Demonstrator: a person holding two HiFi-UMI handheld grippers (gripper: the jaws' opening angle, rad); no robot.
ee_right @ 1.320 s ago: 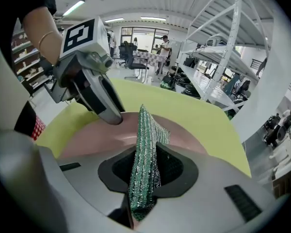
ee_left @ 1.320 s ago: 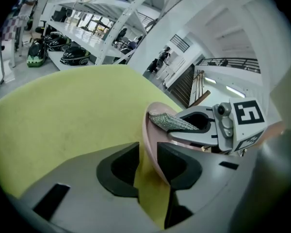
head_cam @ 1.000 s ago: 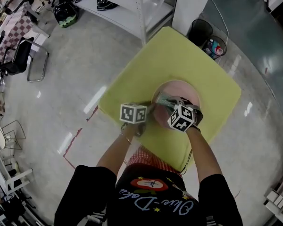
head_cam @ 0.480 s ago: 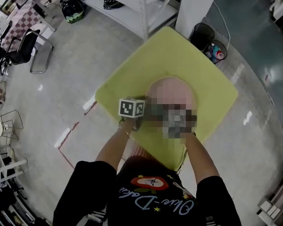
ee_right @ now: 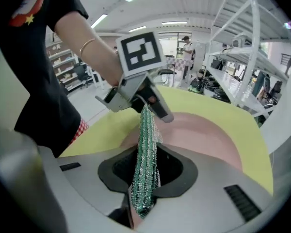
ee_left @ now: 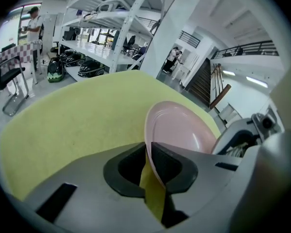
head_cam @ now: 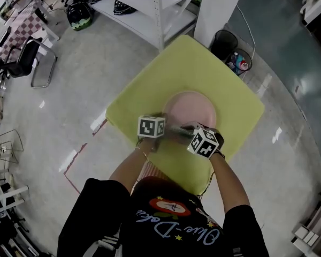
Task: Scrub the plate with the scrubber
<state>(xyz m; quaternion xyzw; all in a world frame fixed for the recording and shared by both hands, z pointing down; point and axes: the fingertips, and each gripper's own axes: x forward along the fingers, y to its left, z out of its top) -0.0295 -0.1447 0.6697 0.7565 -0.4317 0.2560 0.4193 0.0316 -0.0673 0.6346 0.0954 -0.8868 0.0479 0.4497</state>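
A pink plate (head_cam: 190,106) lies on the yellow table (head_cam: 192,63). My left gripper (head_cam: 168,128) is at the plate's near left rim. In the left gripper view the plate (ee_left: 184,127) has its rim wedged between the closing jaws of the left gripper (ee_left: 149,152), with the pads on it. My right gripper (head_cam: 188,130) sits at the near rim, shut on a green sparkly scrubber (ee_right: 146,154). In the right gripper view the scrubber sticks up out of the right gripper (ee_right: 145,171) and reaches toward the left gripper (ee_right: 153,101) over the plate (ee_right: 203,135).
White shelving (head_cam: 144,9) and a white pillar (head_cam: 219,4) stand beyond the table. Two dark bins (head_cam: 224,40) sit by the table's far corner. A chair (head_cam: 40,63) stands far left. The person's torso is close to the table's near edge.
Both grippers stay at the plate's near rim. The right gripper has drifted slightly toward the person, and the head view has shifted a little.
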